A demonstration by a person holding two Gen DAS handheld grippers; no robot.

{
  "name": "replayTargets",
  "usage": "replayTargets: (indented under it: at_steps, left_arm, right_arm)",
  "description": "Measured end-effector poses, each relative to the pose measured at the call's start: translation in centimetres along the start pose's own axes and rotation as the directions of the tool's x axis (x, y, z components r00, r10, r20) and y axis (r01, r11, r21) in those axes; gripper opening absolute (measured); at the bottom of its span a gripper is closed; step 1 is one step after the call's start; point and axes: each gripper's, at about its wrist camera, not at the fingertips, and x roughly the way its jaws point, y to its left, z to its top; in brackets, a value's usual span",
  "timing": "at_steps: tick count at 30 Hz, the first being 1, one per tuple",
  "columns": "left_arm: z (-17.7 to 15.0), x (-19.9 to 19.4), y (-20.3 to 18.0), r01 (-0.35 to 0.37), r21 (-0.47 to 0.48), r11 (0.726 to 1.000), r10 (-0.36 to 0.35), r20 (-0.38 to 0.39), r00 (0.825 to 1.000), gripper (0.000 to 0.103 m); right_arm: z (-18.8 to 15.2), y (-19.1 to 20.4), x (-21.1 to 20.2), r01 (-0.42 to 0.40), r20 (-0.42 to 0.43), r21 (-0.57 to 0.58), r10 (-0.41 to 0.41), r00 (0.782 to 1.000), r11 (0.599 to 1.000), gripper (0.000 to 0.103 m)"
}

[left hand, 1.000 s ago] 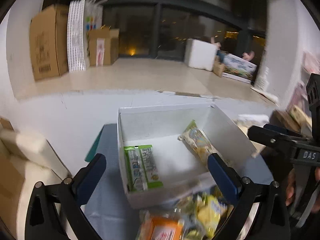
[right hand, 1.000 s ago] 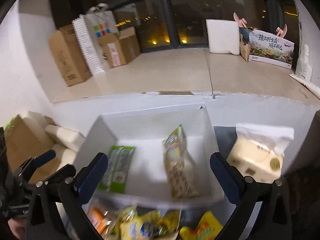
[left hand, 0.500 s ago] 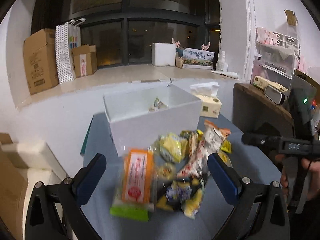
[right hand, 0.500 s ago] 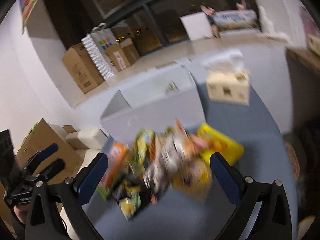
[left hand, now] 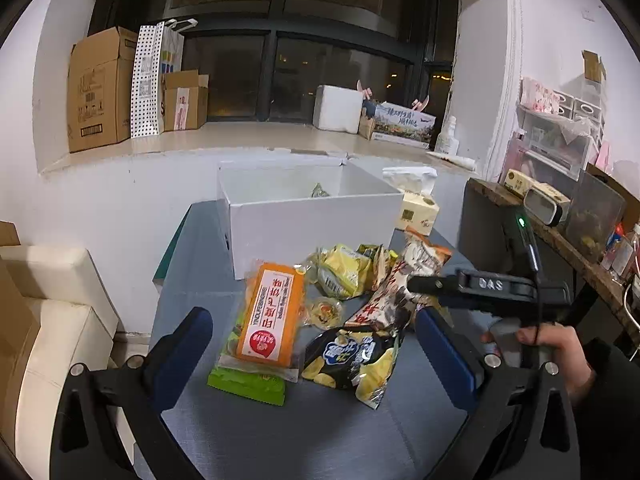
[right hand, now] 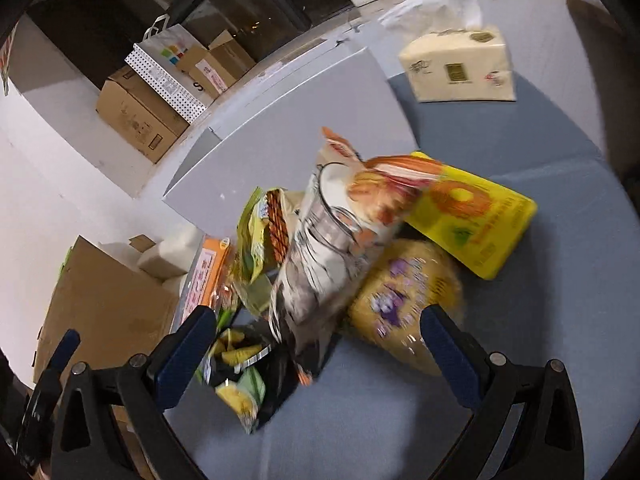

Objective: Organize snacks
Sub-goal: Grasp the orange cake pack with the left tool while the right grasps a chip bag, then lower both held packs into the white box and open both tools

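Observation:
A pile of snack packs lies on the grey table in front of a white box. In the left wrist view I see an orange pack, a dark chip bag, yellow packs and a tall white-and-red bag. My left gripper is open and empty, low in front of the pile. My right gripper is open and empty above the white-and-red bag, next to a yellow box and a pale yellow bag. The white box shows behind.
A tissue pack sits right of the white box, also in the right wrist view. A wooden shelf with clutter stands at the right. Cardboard boxes line the window ledge. A cream sofa is at the left.
Both grippers have pulled back from over the white box towards the near side of the table. The right gripper has dropped lower and tilted over the snack pile.

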Motion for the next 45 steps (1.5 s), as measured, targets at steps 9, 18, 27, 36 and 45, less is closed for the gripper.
replayTargets:
  at_steps: [9, 18, 27, 36, 45]
  left_arm:
    - [-0.9, 2.2, 0.9, -0.026, -0.009, 1.000, 0.026, -0.045, 0.999, 0.103]
    - [-0.5, 5.4, 1.9, -0.036, 0.012, 0.999, 0.037, -0.103, 0.994, 0.103]
    - [-0.1, 12.0, 3.5, -0.014, 0.020, 1.000, 0.019, -0.256, 0.966, 0.103]
    - [-0.7, 17.0, 3.6, -0.058, 0.079, 0.995, 0.082, -0.349, 0.934, 0.091]
    - [0.5, 14.1, 4.0, -0.065, 0.027, 0.998, 0.070, -0.271, 0.960, 0.063]
  right_arm:
    - [1.4, 0.3, 3.1, 0.040, -0.019, 0.004, -0.039, 0.999, 0.999, 0.044]
    - [1.4, 0.1, -2.6, 0.008, 0.187, -0.030, -0.003, 0.982, 1.000, 0.041]
    - [1.0, 0.4, -8.4, -0.067, 0.273, -0.040, 0.076, 0.959, 0.997, 0.041]
    - [-0.4, -0.4, -10.9, -0.086, 0.274, -0.019, 0.088, 0.958, 0.996, 0.041]
    - [-0.5, -0.7, -10.4, -0.089, 0.260, -0.016, 0.090, 0.961, 0.996, 0.041]
